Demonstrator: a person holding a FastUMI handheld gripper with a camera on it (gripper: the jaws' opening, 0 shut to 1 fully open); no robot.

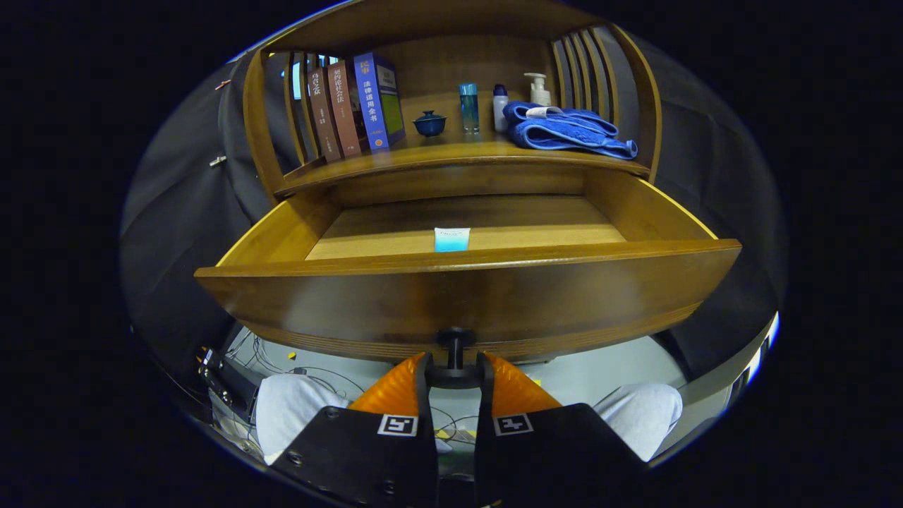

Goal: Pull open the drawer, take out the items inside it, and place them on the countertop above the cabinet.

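Currently logging from the gripper view.
Gripper: my hand-held gripper (455,367) sits at the near face of the drawer, both fingers pinching the small dark round knob (455,340) between them.
Drawer: the brown wooden drawer (465,300) stands pulled well out toward me, its floor showing.
Item: one small pale tube with a light blue lower half (451,239) lies inside the drawer, near the front wall, just beyond the knob.
Countertop: the wooden cabinet top (451,152) lies far above the drawer; upright books (353,106) at left, a dark blue lidded cup (429,123), a clear blue bottle (468,107), a white pump bottle (540,89), and a folded blue towel (568,130) at right.
Below: pale trouser knees (289,413) on either side of the fingers.
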